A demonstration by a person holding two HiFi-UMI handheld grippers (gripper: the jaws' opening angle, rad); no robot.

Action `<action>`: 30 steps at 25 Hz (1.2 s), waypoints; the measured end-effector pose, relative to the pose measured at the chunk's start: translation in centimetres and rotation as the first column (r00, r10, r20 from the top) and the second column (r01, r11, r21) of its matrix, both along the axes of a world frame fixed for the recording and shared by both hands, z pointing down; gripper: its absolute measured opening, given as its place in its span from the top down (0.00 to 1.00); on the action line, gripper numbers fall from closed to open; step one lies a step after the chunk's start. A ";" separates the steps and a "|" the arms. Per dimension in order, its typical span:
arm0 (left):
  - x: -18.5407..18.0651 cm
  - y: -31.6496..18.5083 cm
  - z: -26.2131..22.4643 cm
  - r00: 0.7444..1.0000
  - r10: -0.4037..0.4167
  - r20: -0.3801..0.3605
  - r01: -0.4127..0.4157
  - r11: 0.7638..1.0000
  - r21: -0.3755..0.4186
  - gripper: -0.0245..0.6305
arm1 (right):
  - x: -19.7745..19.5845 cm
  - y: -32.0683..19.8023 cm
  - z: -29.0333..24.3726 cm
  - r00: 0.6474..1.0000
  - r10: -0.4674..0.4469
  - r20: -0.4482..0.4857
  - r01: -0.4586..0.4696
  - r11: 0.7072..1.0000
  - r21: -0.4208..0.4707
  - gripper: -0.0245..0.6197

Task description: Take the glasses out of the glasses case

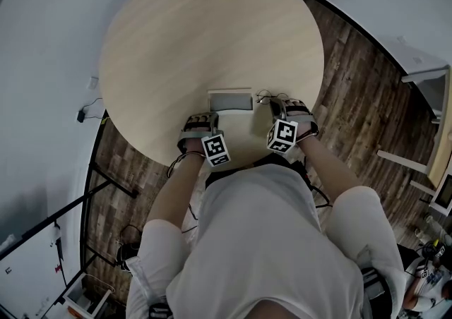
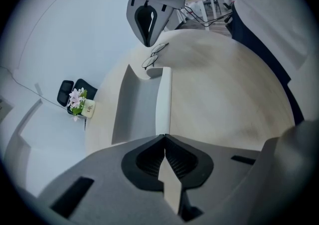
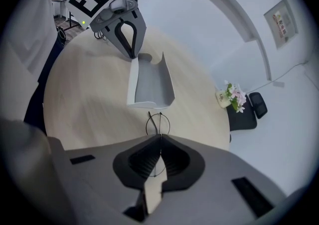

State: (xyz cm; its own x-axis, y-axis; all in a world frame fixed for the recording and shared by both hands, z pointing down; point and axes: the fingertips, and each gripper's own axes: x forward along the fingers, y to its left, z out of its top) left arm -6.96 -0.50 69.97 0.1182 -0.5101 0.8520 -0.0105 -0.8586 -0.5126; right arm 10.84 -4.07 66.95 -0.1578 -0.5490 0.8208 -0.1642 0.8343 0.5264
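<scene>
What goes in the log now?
left hand-held gripper: shut on glasses case | right hand-held gripper: shut on glasses, outside case
</scene>
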 end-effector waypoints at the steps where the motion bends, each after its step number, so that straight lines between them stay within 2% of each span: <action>1: 0.0 0.0 0.0 1.000 0.001 0.000 -0.001 1.000 -0.001 0.95 | -0.1 0.2 -0.1 1.000 0.003 0.004 -0.003 1.000 0.002 0.94; 7: -0.2 0.1 0.0 1.000 0.002 -0.003 -0.002 1.000 0.000 0.95 | -1.0 0.9 -1.2 0.999 0.021 0.029 -0.022 1.000 0.016 0.94; 12: -0.3 0.2 -0.3 0.999 -0.030 -0.034 0.030 1.000 -0.005 0.95 | -1.4 1.4 -2.3 0.996 0.057 0.073 -0.059 0.998 0.029 0.94; 15: 0.0 0.3 -1.2 0.991 -0.078 -0.111 0.079 0.997 0.008 0.95 | -1.6 1.5 -3.4 0.988 0.094 0.126 -0.100 0.994 0.039 0.94; 17: 0.3 0.1 -2.9 0.970 -0.134 -0.203 0.142 0.989 0.026 0.95 | -2.0 1.4 -4.4 0.976 0.123 0.179 -0.133 0.990 0.046 0.94; 20: 0.3 -0.1 -6.0 0.906 -0.232 -0.355 0.265 0.963 0.046 0.95 | -2.9 1.4 -6.4 0.941 0.184 0.284 -0.204 0.978 0.042 0.94; 23: -0.2 0.2 -8.9 0.820 -0.315 -0.478 0.375 0.927 0.033 0.95 | -4.0 1.4 -8.4 0.882 0.254 0.397 -0.280 0.960 0.007 0.94; 27: -0.6 1.1 -12.5 0.660 -0.398 -0.637 0.481 0.875 -0.048 0.95 | -4.9 1.5 -11.5 0.771 0.344 0.536 -0.368 0.928 -0.066 0.94; 30: -0.7 1.6 -16.5 0.517 -0.381 -0.767 0.501 0.861 -0.089 0.95 | -5.7 1.5 -14.7 0.701 0.355 0.618 -0.398 0.914 -0.074 0.94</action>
State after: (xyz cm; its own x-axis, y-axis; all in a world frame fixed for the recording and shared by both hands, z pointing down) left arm -7.66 1.13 53.49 0.3966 -0.7721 0.4967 -0.7913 -0.5617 -0.2413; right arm 5.14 -2.60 52.26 -0.3777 -0.7176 0.5852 -0.7584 0.6023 0.2491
